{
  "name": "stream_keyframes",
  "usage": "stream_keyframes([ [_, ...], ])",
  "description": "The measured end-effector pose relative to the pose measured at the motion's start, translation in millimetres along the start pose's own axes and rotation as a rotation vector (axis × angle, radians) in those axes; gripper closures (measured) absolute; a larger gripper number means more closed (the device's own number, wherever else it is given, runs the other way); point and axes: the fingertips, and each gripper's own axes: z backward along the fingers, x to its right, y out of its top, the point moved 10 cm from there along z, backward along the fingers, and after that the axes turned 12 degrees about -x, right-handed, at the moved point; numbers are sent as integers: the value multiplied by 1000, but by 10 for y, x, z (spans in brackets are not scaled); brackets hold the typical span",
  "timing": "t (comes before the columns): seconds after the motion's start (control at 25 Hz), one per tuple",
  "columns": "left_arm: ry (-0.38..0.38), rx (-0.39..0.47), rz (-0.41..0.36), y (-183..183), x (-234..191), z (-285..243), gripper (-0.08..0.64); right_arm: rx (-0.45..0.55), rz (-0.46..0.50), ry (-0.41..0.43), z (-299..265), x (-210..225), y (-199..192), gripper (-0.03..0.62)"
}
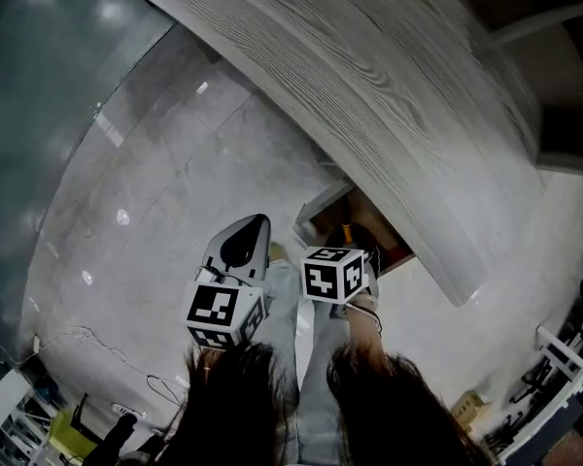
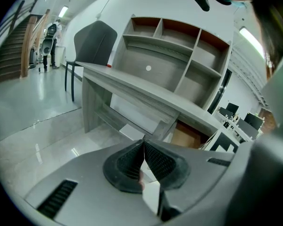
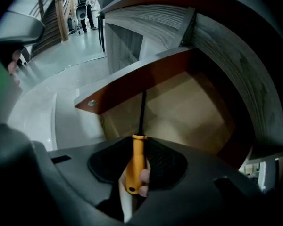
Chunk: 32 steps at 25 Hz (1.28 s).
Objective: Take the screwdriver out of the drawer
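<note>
A screwdriver (image 3: 135, 159) with an orange handle and a thin black shaft sits between the jaws of my right gripper (image 3: 137, 147), which is shut on its handle. Its shaft points into the open drawer (image 3: 179, 109), whose brown inside shows below the desk top. In the head view the right gripper (image 1: 355, 260) hangs over the open drawer (image 1: 323, 204), and a bit of orange handle (image 1: 347, 231) shows there. My left gripper (image 2: 144, 150) is shut with nothing between its pads; it (image 1: 241, 246) hangs left of the drawer over the floor.
A grey wood-grain desk (image 1: 389, 95) runs over the drawer. In the left gripper view the desk carries a shelf unit (image 2: 179, 55), with a dark chair (image 2: 92, 46) behind it and a staircase (image 2: 14, 41) at far left. Pale glossy floor (image 1: 155, 202) spreads to the left.
</note>
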Motion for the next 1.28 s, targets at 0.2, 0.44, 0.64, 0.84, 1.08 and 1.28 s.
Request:
stream_keyframes([
  [0.2,7,8,3,0,15,-1,541,5,-48,29,12,36,-18,502],
  [0.44,19,16,11,5,57,53,541,-4,-82,141,84,161,-8,506],
  [0.64,28,20,14,-10,118,63,541,3,-113,180,119,247,-20,506],
  [0.84,37,20,13,-16,185,54,541,27,-104,195,191,304,-9,506],
  [1.08,57,43,5,-92,318,71,541,58,-93,226,321,369,-81,508],
  [1.28,70,53,12,-120,511,145,541,82,-70,257,427,422,-140,506],
])
